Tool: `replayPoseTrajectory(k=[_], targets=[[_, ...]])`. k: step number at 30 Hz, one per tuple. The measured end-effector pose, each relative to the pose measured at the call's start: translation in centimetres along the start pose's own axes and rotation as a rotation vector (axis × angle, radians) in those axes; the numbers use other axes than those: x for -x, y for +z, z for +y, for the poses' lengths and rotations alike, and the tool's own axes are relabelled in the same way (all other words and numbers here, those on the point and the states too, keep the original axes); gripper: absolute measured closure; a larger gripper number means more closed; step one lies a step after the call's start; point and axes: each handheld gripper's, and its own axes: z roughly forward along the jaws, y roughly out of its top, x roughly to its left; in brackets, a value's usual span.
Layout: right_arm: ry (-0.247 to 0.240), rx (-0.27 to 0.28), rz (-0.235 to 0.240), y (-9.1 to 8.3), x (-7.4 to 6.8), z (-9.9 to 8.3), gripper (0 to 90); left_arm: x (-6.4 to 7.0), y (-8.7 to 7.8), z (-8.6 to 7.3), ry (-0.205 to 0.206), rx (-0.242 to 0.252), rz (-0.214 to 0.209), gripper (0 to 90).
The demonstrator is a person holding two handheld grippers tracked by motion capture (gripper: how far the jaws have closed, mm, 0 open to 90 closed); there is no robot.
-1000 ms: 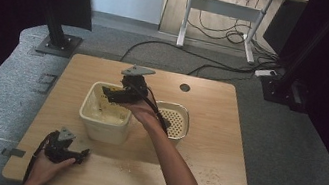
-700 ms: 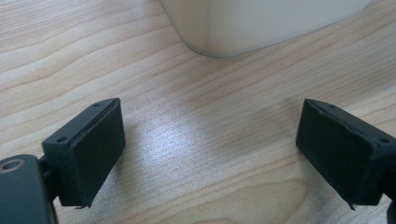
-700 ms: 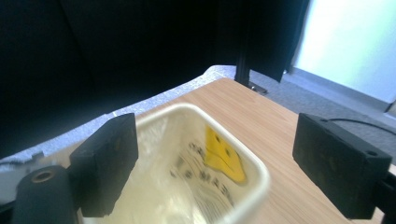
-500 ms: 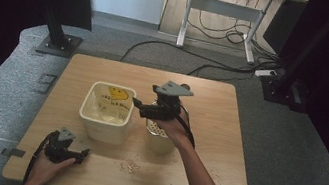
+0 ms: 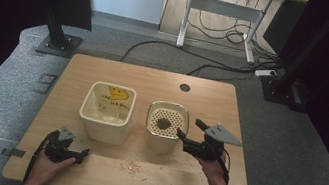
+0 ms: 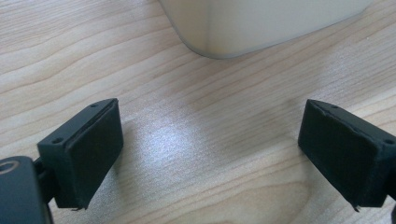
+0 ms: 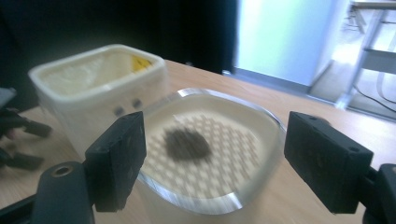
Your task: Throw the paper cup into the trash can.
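Hovering just right of the cream strainer pot (image 5: 165, 133), the right gripper (image 5: 185, 140) has its jaws wide apart and empty. A dark clump (image 5: 164, 123) lies on the perforated insert. Left of it stands the lined bin (image 5: 106, 111). The left gripper (image 5: 81, 153), also wide open and empty, rests near the table's (image 5: 201, 103) near-left edge. Judging by this, a transfer step looks finished; crumbs (image 5: 129, 167) may need collecting next.

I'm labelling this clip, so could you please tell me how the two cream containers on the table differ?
The left bin is wider and lined with a plastic bag bearing a yellow smiley; the right container is narrower and has no bag. The right container carries a perforated insert with a dark clump on it; the left bin has no such insert. Both are cream, rounded-square, upright and open-topped.
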Motion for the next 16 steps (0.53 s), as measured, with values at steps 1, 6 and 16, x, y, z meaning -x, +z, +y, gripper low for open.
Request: replayPoseTrajectory(k=[1,6,16], targets=[[0.008,0.002,-0.014,-0.7,0.3,-0.7,20.7,0.0,0.0,0.0,0.000,0.000,0.000,6.2],[0.056,-0.018,-0.059,-3.1,1.8,-4.3,20.8,0.0,0.1,0.1,-0.002,0.002,0.001,5.6],[0.085,-0.093,-0.099,-3.0,2.8,-8.0,20.7,-0.2,0.3,0.3,-0.005,0.005,0.002,5.4]])
